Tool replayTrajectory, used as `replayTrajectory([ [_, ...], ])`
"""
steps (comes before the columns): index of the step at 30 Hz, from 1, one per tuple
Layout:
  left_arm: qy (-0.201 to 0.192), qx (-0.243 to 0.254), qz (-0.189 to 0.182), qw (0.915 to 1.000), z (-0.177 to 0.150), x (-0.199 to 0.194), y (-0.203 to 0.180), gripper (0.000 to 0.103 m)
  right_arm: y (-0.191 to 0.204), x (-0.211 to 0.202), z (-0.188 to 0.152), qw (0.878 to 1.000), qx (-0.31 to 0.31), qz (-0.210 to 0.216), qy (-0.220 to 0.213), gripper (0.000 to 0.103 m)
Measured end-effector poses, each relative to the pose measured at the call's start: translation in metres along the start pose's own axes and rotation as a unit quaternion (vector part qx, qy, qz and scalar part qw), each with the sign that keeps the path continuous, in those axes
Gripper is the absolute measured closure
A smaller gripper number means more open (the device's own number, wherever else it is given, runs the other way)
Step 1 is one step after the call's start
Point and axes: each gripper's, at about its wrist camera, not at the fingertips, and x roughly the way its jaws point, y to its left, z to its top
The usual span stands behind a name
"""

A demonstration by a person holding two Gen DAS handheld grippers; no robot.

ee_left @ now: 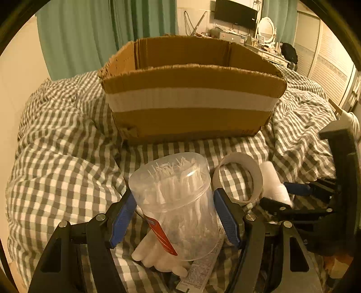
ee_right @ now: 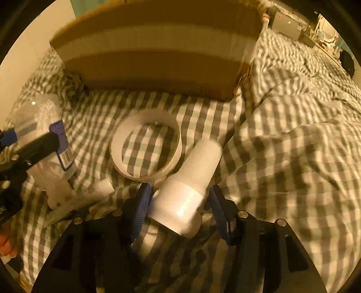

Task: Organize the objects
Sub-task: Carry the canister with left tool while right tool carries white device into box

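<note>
My left gripper (ee_left: 174, 198) is shut on a clear plastic jar of floss picks (ee_left: 178, 202) and holds it upright over the bed. The jar also shows at the left of the right wrist view (ee_right: 42, 135). My right gripper (ee_right: 179, 196) is around a white bottle (ee_right: 191, 180) lying on the bed, its blue pads at both sides of it; the view is blurred. The bottle shows in the left wrist view (ee_left: 274, 182). An open cardboard box (ee_left: 191, 90) stands beyond both grippers. A tape roll (ee_left: 239, 178) lies flat between jar and bottle.
The checked duvet (ee_left: 63, 157) is rumpled, with a raised fold at the left. A white tube (ee_left: 158, 254) and a printed packet (ee_left: 200, 272) lie under the jar. A desk with a monitor (ee_left: 235, 13) stands far behind the box.
</note>
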Motion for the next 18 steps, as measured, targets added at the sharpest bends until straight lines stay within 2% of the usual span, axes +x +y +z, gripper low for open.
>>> replayTrajectory([
  [3,0.003,-0.001,-0.001,1.0000,-0.002,0.002,0.000,0.031,0.001,0.009,-0.001,1.000,-0.001,-0.009,0.008,0.052],
  [7,-0.002,0.001,0.000,1.0000,-0.003,-0.005,0.000,0.032,0.006,-0.008,-0.005,0.999,-0.014,-0.019,-0.022,0.053],
  [13,-0.024,0.000,-0.004,0.9997,0.003,-0.029,-0.003,0.032,0.023,-0.050,-0.008,0.996,-0.039,-0.029,-0.078,0.053],
  [18,-0.062,0.000,-0.007,0.9981,0.015,-0.064,-0.006,0.032,0.034,-0.099,-0.004,0.990,-0.053,-0.030,-0.129,0.053],
])
